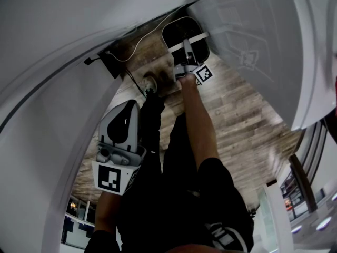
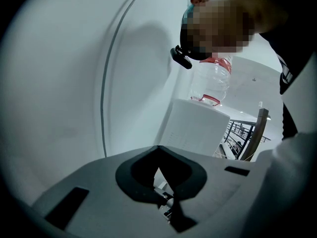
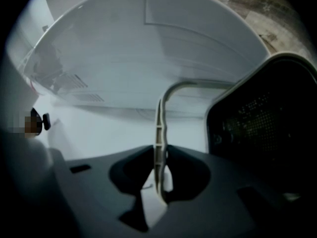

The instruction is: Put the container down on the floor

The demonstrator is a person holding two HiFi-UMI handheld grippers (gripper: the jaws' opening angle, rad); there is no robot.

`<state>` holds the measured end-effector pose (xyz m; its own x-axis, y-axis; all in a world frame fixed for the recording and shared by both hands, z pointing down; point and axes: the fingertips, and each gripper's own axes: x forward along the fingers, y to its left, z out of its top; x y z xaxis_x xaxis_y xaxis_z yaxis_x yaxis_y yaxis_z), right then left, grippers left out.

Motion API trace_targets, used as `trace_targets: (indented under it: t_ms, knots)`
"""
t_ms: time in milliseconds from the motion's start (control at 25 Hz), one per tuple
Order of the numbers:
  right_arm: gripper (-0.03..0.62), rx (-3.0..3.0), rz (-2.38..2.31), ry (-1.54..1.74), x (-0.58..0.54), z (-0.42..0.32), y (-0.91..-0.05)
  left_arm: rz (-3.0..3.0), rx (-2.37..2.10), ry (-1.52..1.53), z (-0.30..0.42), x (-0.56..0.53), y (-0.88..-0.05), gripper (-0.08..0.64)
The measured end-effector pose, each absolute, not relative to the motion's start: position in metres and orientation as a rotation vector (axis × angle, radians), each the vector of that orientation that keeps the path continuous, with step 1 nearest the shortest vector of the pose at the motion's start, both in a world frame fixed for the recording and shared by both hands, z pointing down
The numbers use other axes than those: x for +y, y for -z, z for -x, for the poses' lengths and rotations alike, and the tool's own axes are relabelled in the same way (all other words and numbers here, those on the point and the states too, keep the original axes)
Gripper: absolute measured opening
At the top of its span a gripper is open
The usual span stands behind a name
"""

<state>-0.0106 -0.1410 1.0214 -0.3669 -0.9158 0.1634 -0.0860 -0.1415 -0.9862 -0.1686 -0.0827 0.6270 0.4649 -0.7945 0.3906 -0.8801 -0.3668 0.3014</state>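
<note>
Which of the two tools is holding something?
The right tool, clamped on the thin white handle of the container; the left tool has nothing between its jaws.

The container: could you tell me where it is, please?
The container shows top centre in the head view, over the floor, its handle in the right gripper.

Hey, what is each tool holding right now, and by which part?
The right tool is clamped on the thin white handle of the dark container. The left tool holds nothing.
</note>
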Motion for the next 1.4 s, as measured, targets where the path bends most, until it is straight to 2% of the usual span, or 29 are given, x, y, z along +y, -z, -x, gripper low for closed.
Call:
trace_targets:
  t_ms: [320,360,440,520,920,1400]
  knots:
    - [0.095,1.492,1.142,1.616,-0.142,0.011,-1.022,-2.248,-1.396,-0.241,0.171,-0.082,-0.625,0.031]
    - [0.103,1.499,1.151,1.623,-0.142,0.010,-1.022,-2.246,-1.397,-0.240,0.171,-0.082,-0.625,0.031]
    - [0.159,1.495,1.165,1.644,-0.142,0.008,-1.025,-2.241,-1.401,-0.236,0.170,-0.082,-0.624,0.031]
    - [0.176,1.487,1.164,1.662,-0.140,0.005,-1.026,-2.237,-1.402,-0.230,0.170,-0.081,-0.622,0.031]
    - [0.176,1.490,1.138,1.667,-0.149,0.013,-1.023,-2.234,-1.408,-0.237,0.173,-0.073,-0.623,0.031]
    - [0.175,1.509,1.194,1.676,-0.129,-0.002,-0.975,-2.255,-1.434,-0.176,0.170,-0.066,-0.583,0.031]
